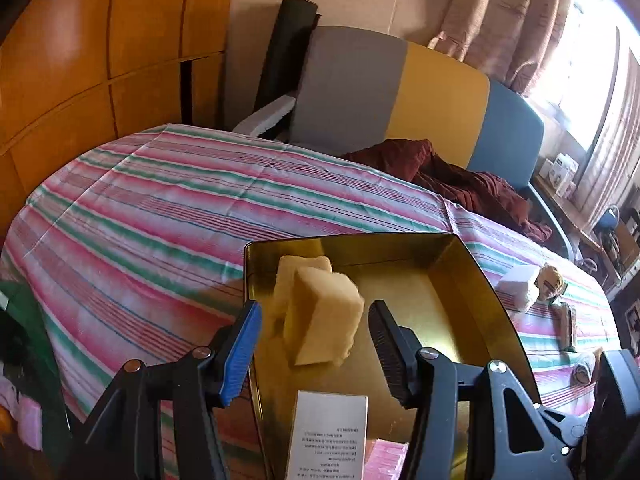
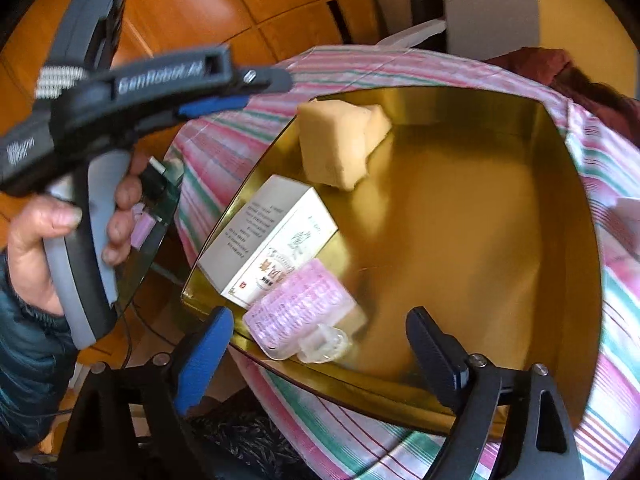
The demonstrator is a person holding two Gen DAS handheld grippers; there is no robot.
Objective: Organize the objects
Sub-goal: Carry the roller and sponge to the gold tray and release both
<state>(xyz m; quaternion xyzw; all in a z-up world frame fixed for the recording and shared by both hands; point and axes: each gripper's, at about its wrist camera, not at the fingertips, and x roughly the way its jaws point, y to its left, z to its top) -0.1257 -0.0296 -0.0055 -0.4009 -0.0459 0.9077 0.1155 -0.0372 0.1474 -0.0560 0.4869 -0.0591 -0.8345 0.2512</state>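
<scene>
An open gold tin [image 1: 400, 252] lies on a striped bedsheet. In it are a yellow sponge block [image 1: 320, 316], a white printed box [image 1: 328, 436] and a pink plastic packet [image 2: 300, 308]. My left gripper [image 1: 314, 308] hangs over the tin, open, its pads on either side of the sponge with a gap on each side. In the right wrist view the sponge [image 2: 340, 144] rests at the tin's [image 2: 460, 220] far left corner, apart from the left gripper's blue pad [image 2: 212, 105], which a hand [image 2: 36, 240] holds. My right gripper [image 2: 320, 314] is open above the pink packet without touching it.
The striped sheet [image 1: 160, 220] covers a bed with a grey, yellow and blue headboard [image 1: 436, 96]. A dark red cloth [image 1: 460, 176] lies by the headboard. Small items and a white box [image 1: 516, 280] lie on the sheet right of the tin. A wooden wardrobe [image 1: 100, 40] stands at left.
</scene>
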